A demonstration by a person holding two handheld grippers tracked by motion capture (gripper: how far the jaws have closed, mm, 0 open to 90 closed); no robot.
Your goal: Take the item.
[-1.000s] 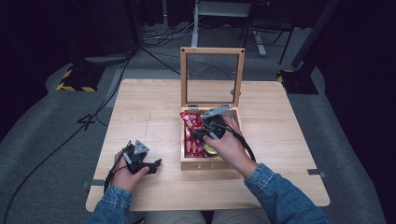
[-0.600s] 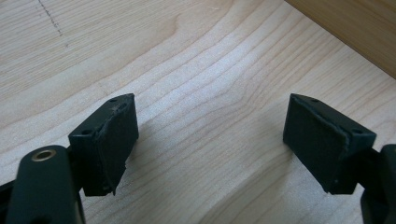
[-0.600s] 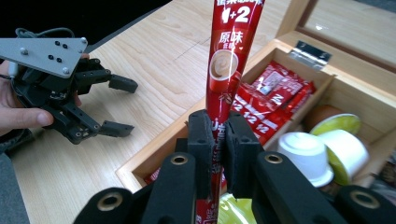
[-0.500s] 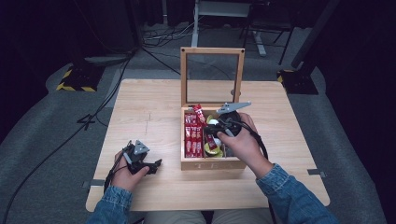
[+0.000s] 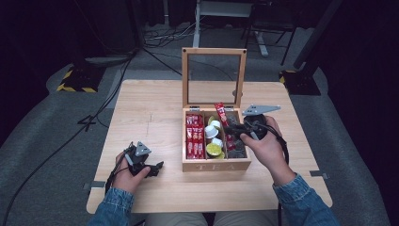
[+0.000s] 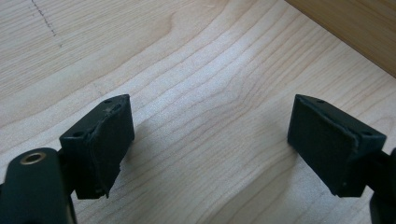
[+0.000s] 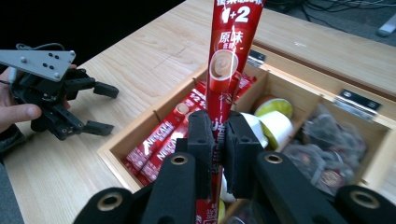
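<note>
Sachet (image 5: 219, 113) lifted from box (image 5: 216, 164), pale wooden table (image 5: 150, 113); dark room

Wooden box (image 5: 215, 165) on table (image 5: 150, 113), sachets (image 5: 194, 136) in its left compartment.

Left gripper (image 5: 151, 168) rests low near the tabletop's front-left corner, held in the left hand (image 5: 126, 168), jaws spread wide with nothing between them, just been opening further. Right gripper (image 5: 230, 129) held above the tabletop's right half by the right hand (image 5: 263, 146), jaws pinched tight, pointing leftward. Denim-sleeved forearms enter from the front edge.
</note>
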